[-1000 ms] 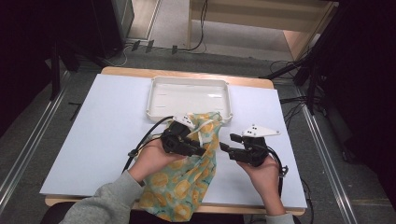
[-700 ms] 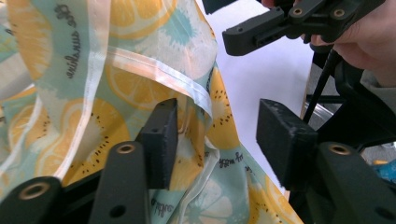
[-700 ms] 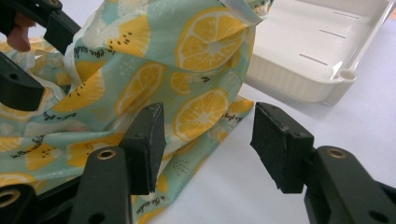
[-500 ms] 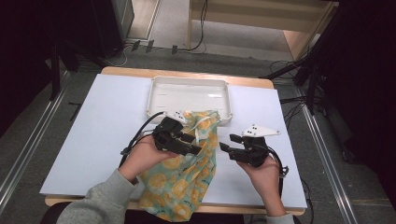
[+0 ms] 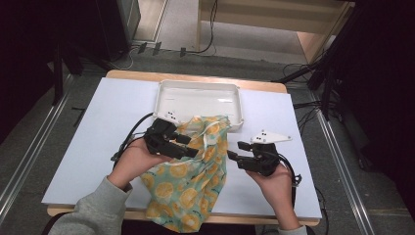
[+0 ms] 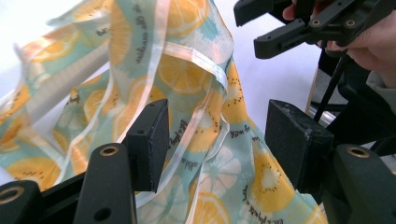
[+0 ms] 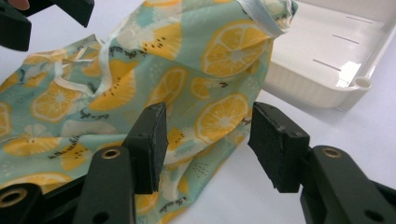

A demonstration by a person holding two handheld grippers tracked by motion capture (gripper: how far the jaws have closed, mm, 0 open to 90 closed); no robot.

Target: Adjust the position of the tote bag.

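A thin cloth [image 5: 195,181] printed with lemon slices lies crumpled on the table's middle, and its near end hangs over the front edge. My left gripper [image 5: 187,147] hovers over the cloth's left part and points right. Its jaws have just been opening, and in the left gripper view [image 6: 219,126] the cloth [image 6: 187,70] lies beyond the pads, untouched. My right gripper [image 5: 239,152] stands open at the cloth's right edge and points left. In its own view [image 7: 208,126] the cloth's hem [image 7: 219,116] sits just past the pads.
A white tray [image 5: 195,84] stands behind the cloth, and the cloth's far corner rests against its front wall [image 7: 322,88]. The pale table top [image 5: 98,127] is bare at the left. Cables run off both grippers toward the front edge.
My left gripper has drawn back to the left and risen a little, and its jaws now stand wider. The cloth's top has slackened. The right gripper has stayed put.
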